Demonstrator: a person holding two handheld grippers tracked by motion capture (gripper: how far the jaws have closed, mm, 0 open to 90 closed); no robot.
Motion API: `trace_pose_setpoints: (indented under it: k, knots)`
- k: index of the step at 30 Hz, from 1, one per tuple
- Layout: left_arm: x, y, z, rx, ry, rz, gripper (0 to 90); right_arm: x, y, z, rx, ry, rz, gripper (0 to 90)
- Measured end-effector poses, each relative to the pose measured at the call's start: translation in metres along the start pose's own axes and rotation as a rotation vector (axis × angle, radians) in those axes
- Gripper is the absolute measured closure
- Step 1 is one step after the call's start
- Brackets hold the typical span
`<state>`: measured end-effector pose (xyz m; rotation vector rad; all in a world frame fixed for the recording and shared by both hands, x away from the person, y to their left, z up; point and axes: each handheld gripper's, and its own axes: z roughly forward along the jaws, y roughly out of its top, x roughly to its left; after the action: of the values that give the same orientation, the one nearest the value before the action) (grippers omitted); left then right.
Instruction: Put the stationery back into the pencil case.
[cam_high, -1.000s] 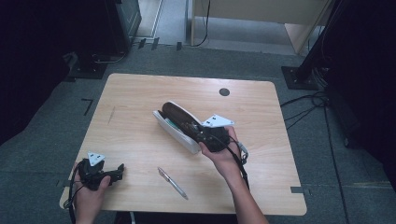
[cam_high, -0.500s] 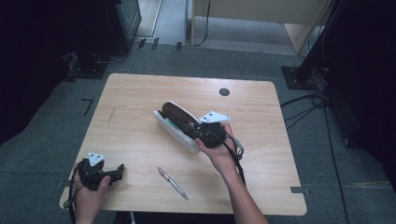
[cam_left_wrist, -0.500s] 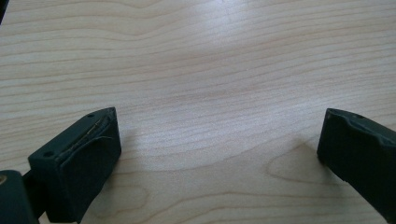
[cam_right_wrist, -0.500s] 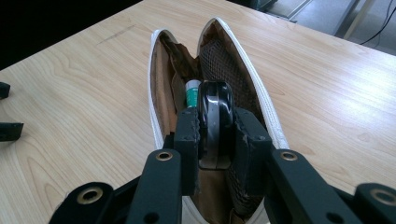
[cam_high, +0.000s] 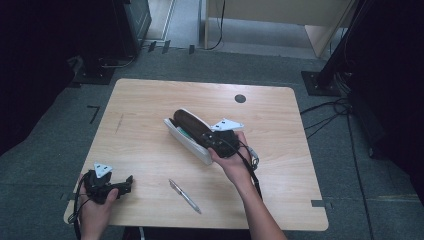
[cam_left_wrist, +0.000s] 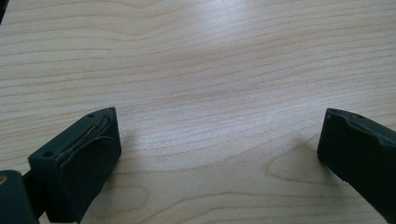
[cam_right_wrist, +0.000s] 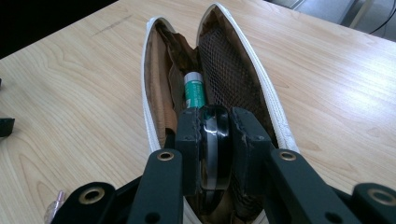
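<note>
Right gripper (cam_right_wrist: 215, 140): jaws drawn in narrow, pads pressing both sides of a dark, round-edged object (cam_right_wrist: 214, 149); what it is cannot be told. The held object sits in the mouth of an open pencil case (cam_right_wrist: 219, 70), white-edged, brown inside, mesh lining on one half. A green-and-white tube (cam_right_wrist: 194, 91) lies in the case, just beyond the jaws at 12 o'clock.

High view: pencil case (cam_high: 186, 131) lies near the table's middle, long axis running 10 to 4 o'clock. Right gripper (cam_high: 220, 141) is over its 4 o'clock end, right hand (cam_high: 231, 162) behind it.

Left gripper (cam_high: 107, 186): at the table's (cam_high: 150, 105) 7 o'clock corner, gripped in the left hand (cam_high: 96, 210), well apart from the case. In its own view the left gripper's (cam_left_wrist: 219, 144) jaws stand wide, bare wood between them, nothing held.

A pen (cam_high: 184, 196) lies on the table near the front edge, at 6 o'clock from the case, between the two hands.
</note>
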<state>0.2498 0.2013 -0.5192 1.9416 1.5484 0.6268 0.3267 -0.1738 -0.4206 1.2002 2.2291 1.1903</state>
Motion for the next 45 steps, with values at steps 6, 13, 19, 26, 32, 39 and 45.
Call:
trace_pose_setpoints:
  k: [6, 13, 19, 26, 32, 39, 45]
  knots:
    - [0.000, 0.000, 0.000, 0.002, -0.001, 0.000, 0.0, -0.002, -0.002, 0.007, 0.005, 0.005, 0.008, 72.4]
    - [0.000, 0.000, 0.000, 0.004, -0.002, 0.003, 0.0, 0.000, -0.002, 0.007, 0.003, 0.006, 0.005, 75.4]
    - [0.000, 0.000, 0.000, 0.003, -0.001, 0.003, 0.0, 0.003, -0.003, 0.000, -0.018, 0.010, 0.006, 75.1]
    - [0.000, 0.000, 0.000, 0.002, -0.001, 0.001, 0.0, 0.013, -0.009, -0.019, -0.068, 0.031, 0.003, 73.8]
    - [0.000, 0.000, 0.000, 0.002, -0.002, 0.000, 0.0, 0.024, -0.027, -0.037, -0.090, 0.051, 0.010, 73.7]
    - [0.000, 0.000, 0.000, 0.003, -0.002, 0.002, 0.0, 0.037, -0.052, -0.049, -0.089, 0.076, 0.005, 73.5]
    - [0.000, 0.000, 0.000, 0.003, -0.002, 0.002, 0.0, 0.046, -0.073, -0.051, -0.078, 0.112, 0.012, 73.1]
